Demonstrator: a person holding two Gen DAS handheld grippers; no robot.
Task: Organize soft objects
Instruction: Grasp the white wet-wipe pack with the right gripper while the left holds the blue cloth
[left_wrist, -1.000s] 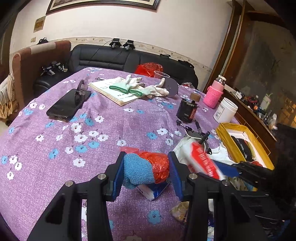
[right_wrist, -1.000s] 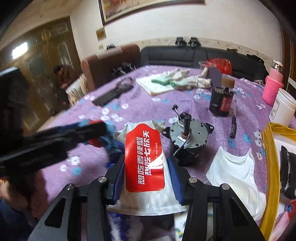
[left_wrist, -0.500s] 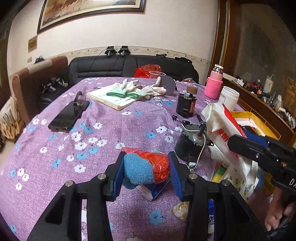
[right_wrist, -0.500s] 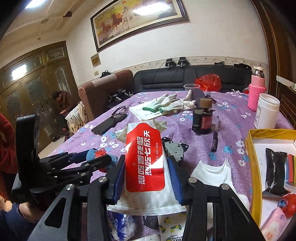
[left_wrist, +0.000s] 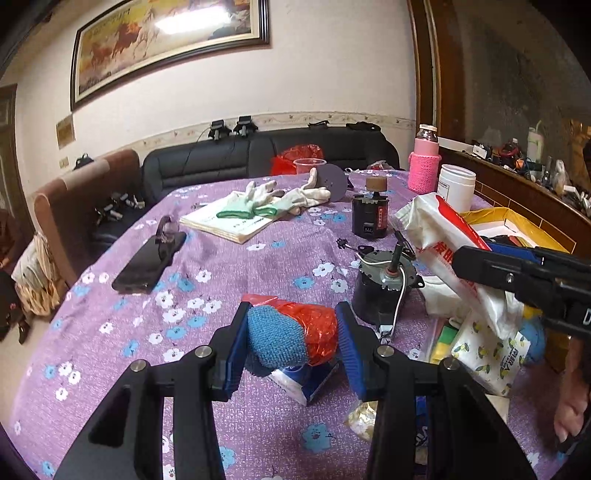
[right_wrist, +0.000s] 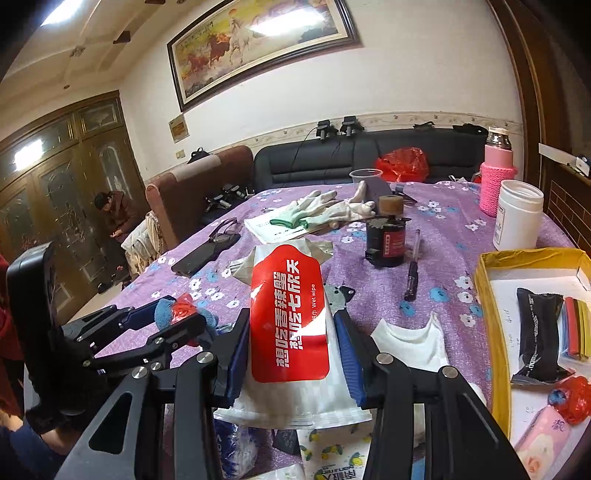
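Above the purple table, right hand-held gripper pinching wet-wipe pack lengthwise, pointing away, left hand-held gripper pinching blue-red bundle.

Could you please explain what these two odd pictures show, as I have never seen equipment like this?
No robot here: a person carries a two-finger gripper in each hand, each with a fisheye camera looking along its fingers. The left camera shows the left gripper clamped on a blue cloth bundled with red plastic. The right camera shows the right gripper clamped on a wet wipe pack, lifted above the table. Each gripper also appears in the other's picture. On the purple flowered tablecloth lie gloves on a booklet, a phone, a small motor, a white jar and a yellow tray with small packets. The goal is sorting the soft things.
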